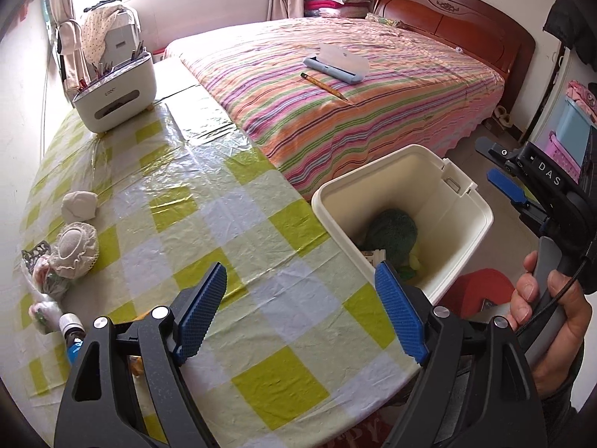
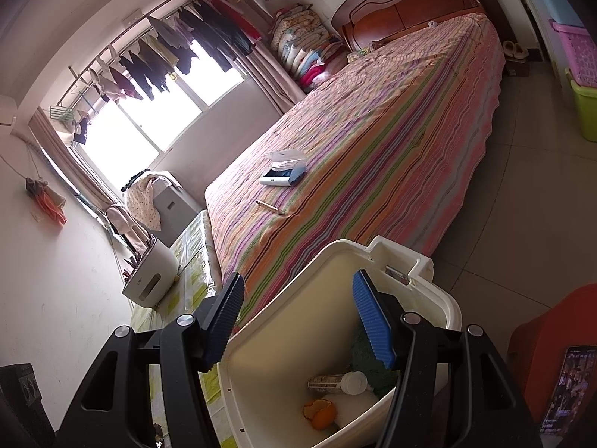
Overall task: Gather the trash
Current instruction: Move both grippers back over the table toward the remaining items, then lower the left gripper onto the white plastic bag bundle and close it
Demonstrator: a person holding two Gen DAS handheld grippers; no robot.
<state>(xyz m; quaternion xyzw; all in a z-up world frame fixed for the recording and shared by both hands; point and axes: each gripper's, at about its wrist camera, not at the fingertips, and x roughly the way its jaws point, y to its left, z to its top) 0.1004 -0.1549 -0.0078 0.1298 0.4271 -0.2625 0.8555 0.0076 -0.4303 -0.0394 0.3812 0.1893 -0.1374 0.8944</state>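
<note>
Bed (image 1: 354, 86) fills the far right, striped cover, with a blue pencil case (image 1: 334, 65) and a pencil (image 1: 324, 86) lying on it, close but apart. Desk (image 1: 209, 224) under a green-and-white check cloth runs along the bed's left side. White bin (image 1: 462, 209) stands at the desk's right edge, mouth open. In the right wrist view it holds a dark green lump (image 2: 363, 358), a small bottle (image 2: 337, 382) lying flat, and orange peel (image 2: 321, 412) at the bottom.

White organiser box (image 1: 115, 91) sits far left on the desk, pens sticking out the top.

Trash left on the desk, all at the left edge: grey-white wad (image 1: 79, 206); nearer, a round thing in a foam net (image 1: 76, 250); a crumpled plastic bag (image 1: 48, 280) touching it; a small bottle with a white cap (image 1: 72, 326) nearest, partly hidden behind the left tongs.

Left tongs (image 1: 300, 311) spread wide over bare cloth, nothing between the pads, bin just right of the right pad.

Right tongs (image 2: 298, 321) half apart, straddling the bin's near-left rim: one pad outside, one inside. Pads don't visibly press the wall, so no grip seen. A hand (image 1: 544, 310) holds the right tongs' handle beside the bin.
</note>
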